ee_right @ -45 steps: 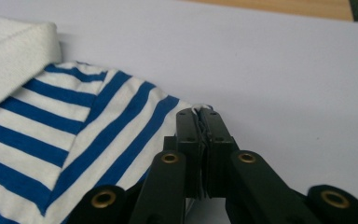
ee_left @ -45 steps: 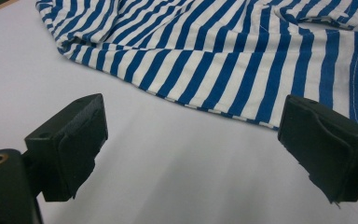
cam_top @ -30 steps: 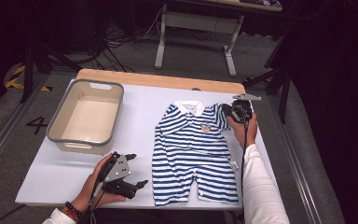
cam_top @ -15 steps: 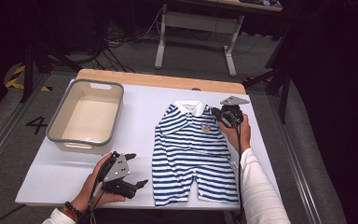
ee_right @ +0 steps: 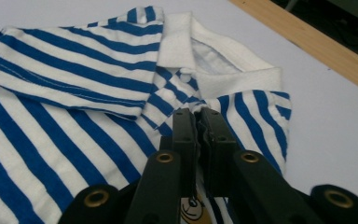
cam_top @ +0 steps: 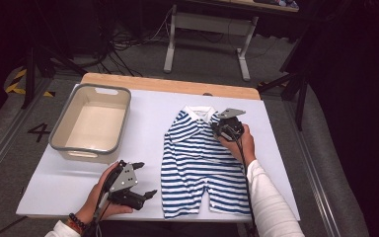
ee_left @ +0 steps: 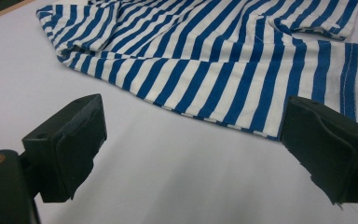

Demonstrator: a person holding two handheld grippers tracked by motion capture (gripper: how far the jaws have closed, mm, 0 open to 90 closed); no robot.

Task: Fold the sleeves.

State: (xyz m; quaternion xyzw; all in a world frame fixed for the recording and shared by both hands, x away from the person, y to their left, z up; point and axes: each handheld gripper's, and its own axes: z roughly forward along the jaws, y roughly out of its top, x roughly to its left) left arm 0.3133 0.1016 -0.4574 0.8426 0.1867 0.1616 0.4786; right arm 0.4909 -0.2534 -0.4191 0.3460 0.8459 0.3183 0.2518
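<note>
Near the desk's right edge the blue-and-white striped cotton romper (cam_top: 200,160) lies mid-fold, right gripper (ee_right: 197,113) pinching shut its chest fabric, left gripper (ee_left: 191,149) idle agape; next, probably smoothing that folded sleeve.

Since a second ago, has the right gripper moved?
Yes. The right gripper has shifted left in the high view, from beside the romper's right shoulder in over its chest, just under the white collar. Its jaws are together.
</note>
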